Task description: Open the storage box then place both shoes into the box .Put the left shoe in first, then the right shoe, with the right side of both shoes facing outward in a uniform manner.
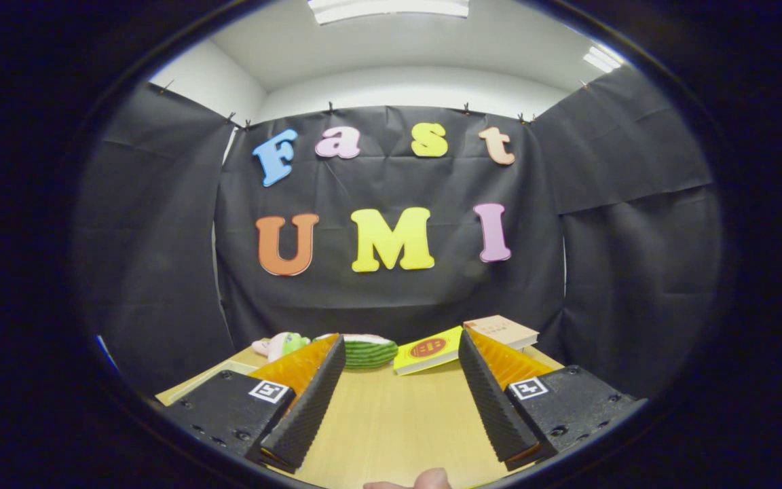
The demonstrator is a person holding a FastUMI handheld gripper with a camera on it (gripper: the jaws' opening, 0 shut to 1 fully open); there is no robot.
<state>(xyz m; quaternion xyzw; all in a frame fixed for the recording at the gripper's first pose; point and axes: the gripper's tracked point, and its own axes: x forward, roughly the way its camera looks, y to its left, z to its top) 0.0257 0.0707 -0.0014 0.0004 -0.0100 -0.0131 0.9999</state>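
So the gripper [401, 343] sits low over a light wooden table [391, 414], aimed pretty much level toward the back of the booth, with its two fingers [313, 390] spread wide apart and nothing between them, just bare tabletop showing in the gap. Each finger angles outward from its base, and there's a little square marker [269, 391] on the block behind the left one, with a matching one behind the right. Right at the bottom, between the finger bases, you can see the tip of a person's finger [425, 481] poking in. Just ahead of the fingertips, at the far edge of the table, there's a row of stuff: a small pink and green plush toy [281, 345] beside the left fingertip, a green striped watermelon-slice-looking thing [369, 351] next to it, then a yellow book [428, 350] lying flat, and a tan book or box [503, 331] behind the right fingertip. Beyond all that hangs the black cloth wall [391, 292], with a white ceiling and lights [391, 8] above it.
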